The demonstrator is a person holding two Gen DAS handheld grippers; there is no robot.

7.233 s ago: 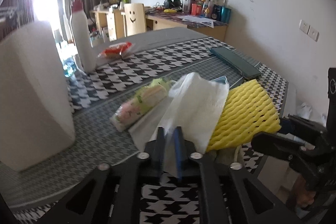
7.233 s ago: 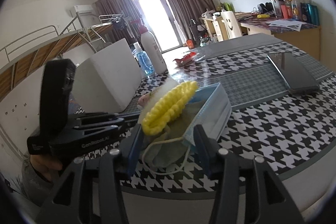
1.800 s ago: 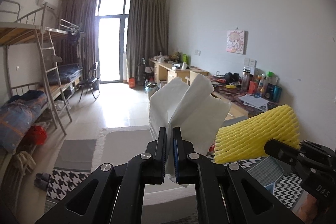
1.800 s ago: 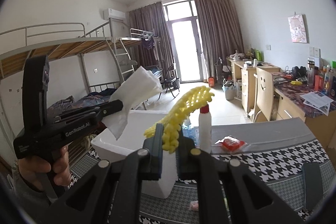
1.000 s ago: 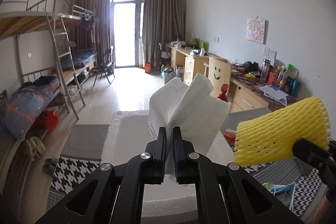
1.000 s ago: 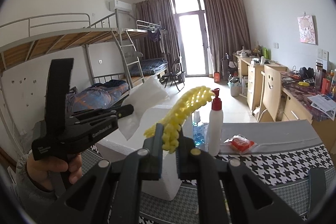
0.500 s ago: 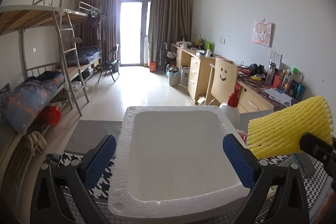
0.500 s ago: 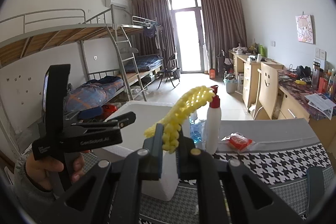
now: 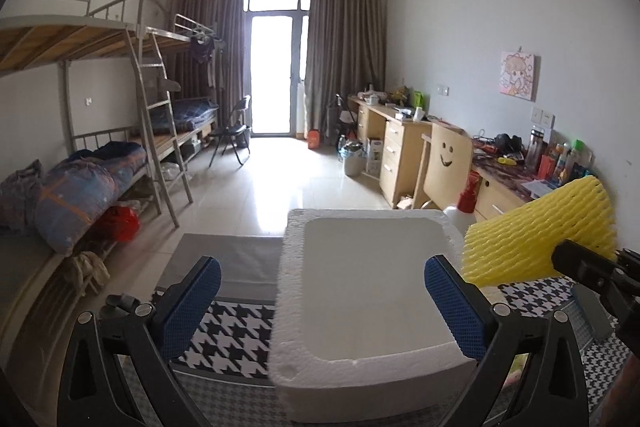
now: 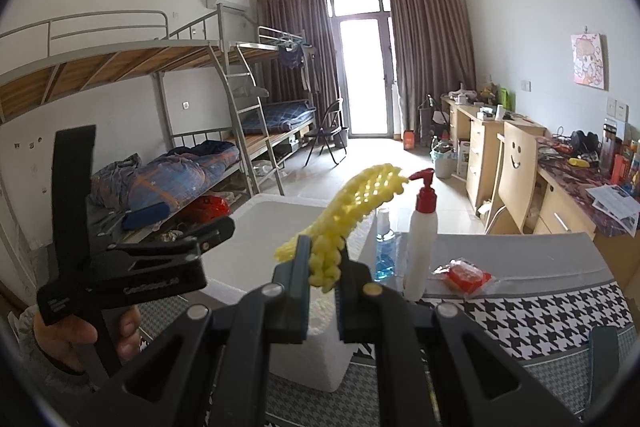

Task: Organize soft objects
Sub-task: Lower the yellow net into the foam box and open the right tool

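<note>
Yellow foam net [image 10: 352, 211], long axis tilting up-right

The foam box [image 9: 372, 291] stands on the near part of the table [image 10: 536, 311], and the left claw [image 9: 320, 301] hangs over its near edge with one finger on each side. Right of the box, the pump bottle [image 10: 420, 251] stands on the table, a small bottle [image 10: 385, 247] just left of it and a packet [image 10: 466, 275] lying to its right. The foam net [image 10: 344, 223] in the right claw [image 10: 323, 301] is over the right rim of the box.
</note>
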